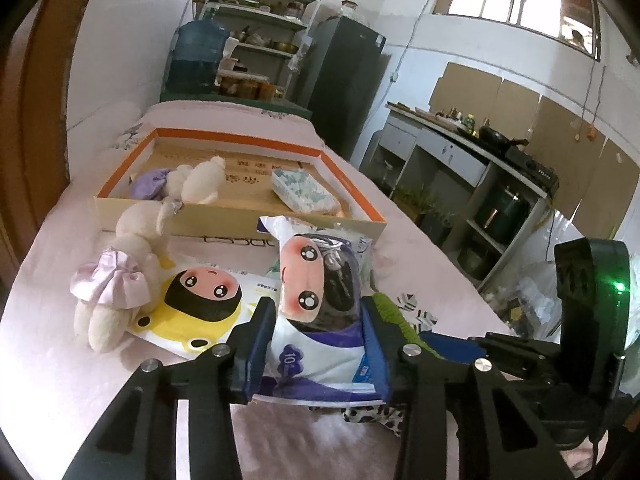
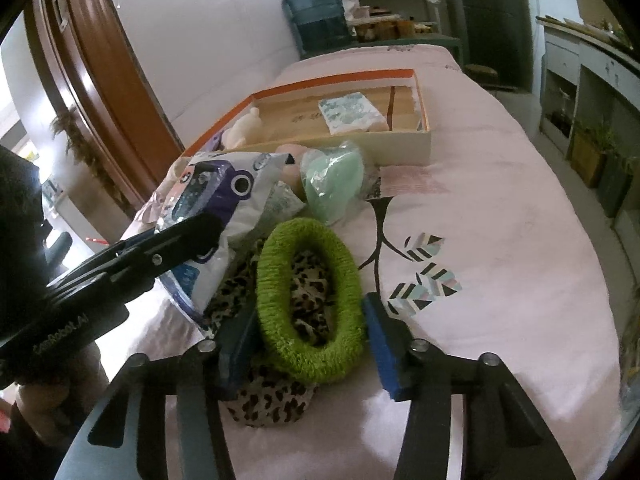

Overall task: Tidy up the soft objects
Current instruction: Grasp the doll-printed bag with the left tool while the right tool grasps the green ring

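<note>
My left gripper (image 1: 318, 316) is shut on a white and purple tissue pack (image 1: 320, 300) printed with a cartoon face, held above the pink bed cover; it also shows in the right wrist view (image 2: 216, 200). My right gripper (image 2: 310, 320) has its jaws around a green fuzzy ring (image 2: 310, 304) lying on a leopard-print cloth (image 2: 268, 400); both pads touch the ring's sides. An orange-rimmed cardboard box (image 1: 240, 216) holds a cream plush (image 1: 200, 182), a purple cloth (image 1: 150, 184) and a patterned tissue pack (image 1: 304, 190). A plush doll in a lilac skirt (image 1: 116, 280) lies beside a yellow cartoon pack (image 1: 192, 308).
A mint-green item in clear wrap (image 2: 334, 178) lies in front of the box (image 2: 400, 148). The bed's right edge (image 2: 580, 280) drops toward kitchen cabinets (image 1: 460, 168). A blue water jug (image 1: 198, 56) and shelves (image 1: 264, 20) stand behind the bed.
</note>
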{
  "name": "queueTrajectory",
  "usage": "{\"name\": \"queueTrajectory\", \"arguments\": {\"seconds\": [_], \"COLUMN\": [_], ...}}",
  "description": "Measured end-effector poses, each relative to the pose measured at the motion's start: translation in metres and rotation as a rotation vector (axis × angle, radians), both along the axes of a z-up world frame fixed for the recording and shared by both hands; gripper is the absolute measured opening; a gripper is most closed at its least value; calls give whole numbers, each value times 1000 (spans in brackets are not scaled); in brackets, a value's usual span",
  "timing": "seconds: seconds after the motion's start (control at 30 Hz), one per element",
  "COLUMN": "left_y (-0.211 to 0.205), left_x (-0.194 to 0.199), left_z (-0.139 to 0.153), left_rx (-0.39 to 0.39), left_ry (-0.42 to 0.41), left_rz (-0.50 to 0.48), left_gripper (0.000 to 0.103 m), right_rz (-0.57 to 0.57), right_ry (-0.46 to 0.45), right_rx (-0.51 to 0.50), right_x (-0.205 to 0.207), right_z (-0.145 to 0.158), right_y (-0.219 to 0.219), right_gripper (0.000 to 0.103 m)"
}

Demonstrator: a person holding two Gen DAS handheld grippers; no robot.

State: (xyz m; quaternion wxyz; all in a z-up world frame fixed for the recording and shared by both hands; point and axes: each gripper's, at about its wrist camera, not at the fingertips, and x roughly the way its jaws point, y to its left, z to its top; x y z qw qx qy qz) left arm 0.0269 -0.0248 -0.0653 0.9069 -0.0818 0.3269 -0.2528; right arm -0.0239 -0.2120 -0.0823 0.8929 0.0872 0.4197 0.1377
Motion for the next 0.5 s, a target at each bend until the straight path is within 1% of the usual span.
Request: {"name": "queueTrajectory", "arguments": {"seconds": [0.27,0.5], "left_y": [7,12], "left_x": [-6,-10], "left_z": [12,22], "left_rx": [-32,-45], "left_ry": [-32,-55], "left_rz": [11,23], "left_gripper": [42,42], "right_rz": [-9,-15], "right_ry": [-35,-48], "right_rx": [-3,1], "right_x": [-7,-9], "right_z": [12,18], "right_y": [-3,-5], "right_gripper": [49,49]}}
